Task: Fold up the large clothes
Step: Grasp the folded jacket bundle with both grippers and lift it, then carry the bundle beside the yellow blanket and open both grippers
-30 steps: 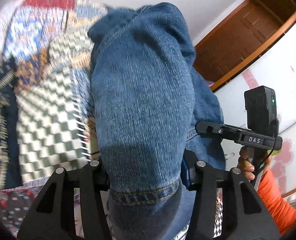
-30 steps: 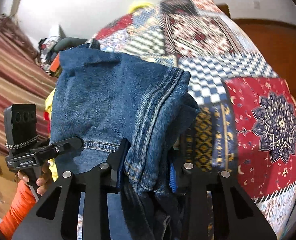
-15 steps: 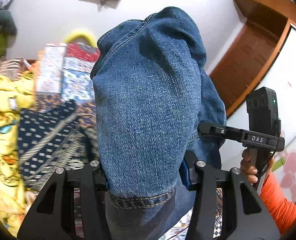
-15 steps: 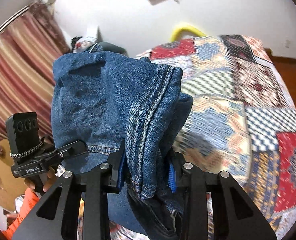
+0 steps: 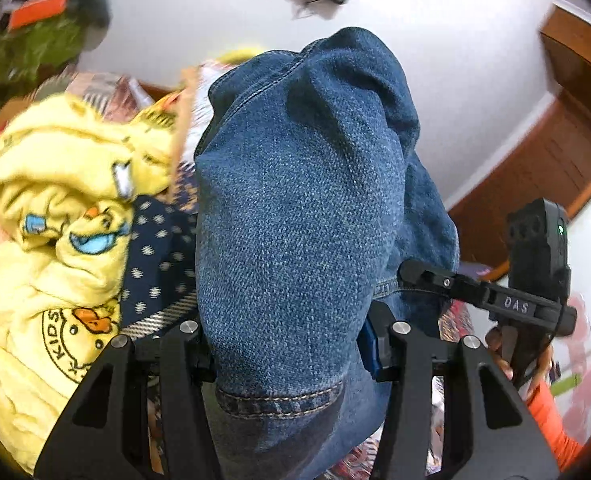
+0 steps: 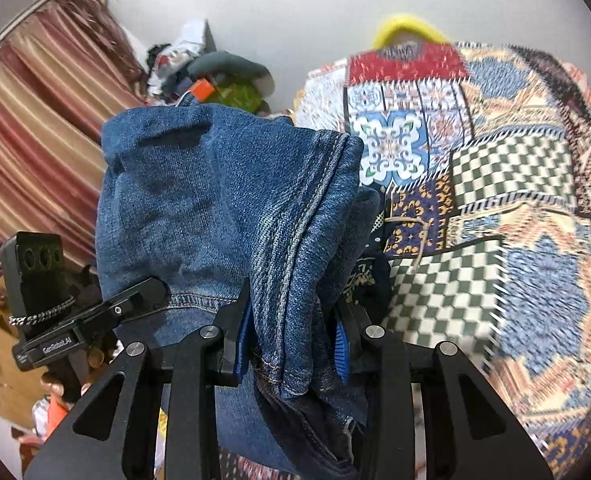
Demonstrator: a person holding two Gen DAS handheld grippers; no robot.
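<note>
The left gripper [image 5: 291, 344] is clamped on a thick folded bundle of blue jeans [image 5: 303, 216], its pads pressed into the denim on both sides. From the jaws the bundle runs forward and up along the line of the fingers, its rounded fold pointing away from the camera; a stitched hem [image 5: 279, 398] crosses just below the pads. The right gripper [image 6: 291, 340] is likewise closed on the jeans [image 6: 215, 208], blue pads [image 6: 341, 346] squeezing a bunched seam edge, and here the long double-stitched seam runs up and away from the jaws. Left of the left gripper lies a crumpled yellow garment [image 5: 55, 248] with cartoon prints. Right of and beyond the right gripper spreads a patchwork bedspread [image 6: 475, 200]. A striped curtain [image 6: 35, 128] hangs far to its left.
</note>
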